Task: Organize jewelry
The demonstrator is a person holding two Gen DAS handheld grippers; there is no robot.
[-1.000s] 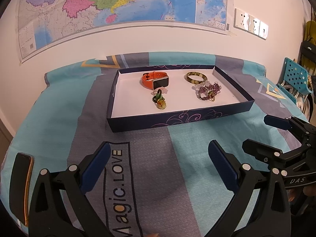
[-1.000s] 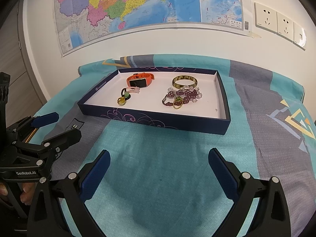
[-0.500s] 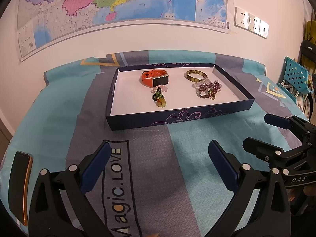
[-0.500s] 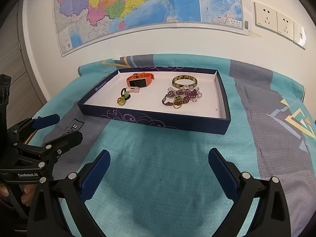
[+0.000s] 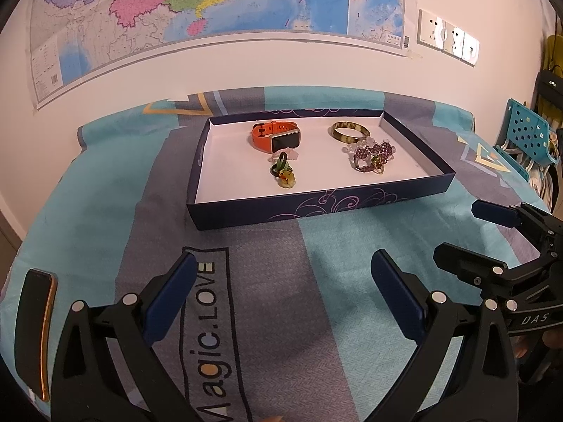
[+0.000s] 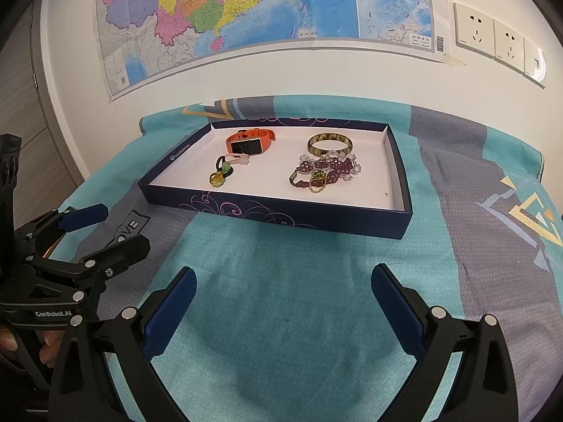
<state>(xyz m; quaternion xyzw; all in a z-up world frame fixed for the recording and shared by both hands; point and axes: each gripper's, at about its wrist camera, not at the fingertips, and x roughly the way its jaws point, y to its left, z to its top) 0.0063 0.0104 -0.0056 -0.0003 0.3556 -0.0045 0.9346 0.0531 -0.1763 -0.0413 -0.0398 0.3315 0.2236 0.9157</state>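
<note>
A dark blue shallow box (image 5: 316, 207) (image 6: 274, 212) with a white floor lies on the cloth-covered table. In it are an orange smartwatch (image 5: 274, 138) (image 6: 250, 142), a green-brown bangle (image 5: 349, 131) (image 6: 329, 144), a heap of purple bead bracelets (image 5: 371, 156) (image 6: 325, 172) and a small green and amber charm (image 5: 283, 175) (image 6: 220, 173). My left gripper (image 5: 281, 288) (image 6: 98, 228) is open and empty, well short of the box. My right gripper (image 6: 281, 299) (image 5: 471, 235) is open and empty, also short of the box.
A phone (image 5: 35, 330) lies at the table's left front edge. The teal and grey cloth (image 6: 281, 281) covers the table. A wall with a map (image 5: 211, 7) and sockets (image 6: 499, 38) stands behind. A teal basket (image 5: 527, 133) is at the far right.
The left view has drawn back a little, so the box looks slightly farther. Both grippers stay open and the jewelry has not moved.
</note>
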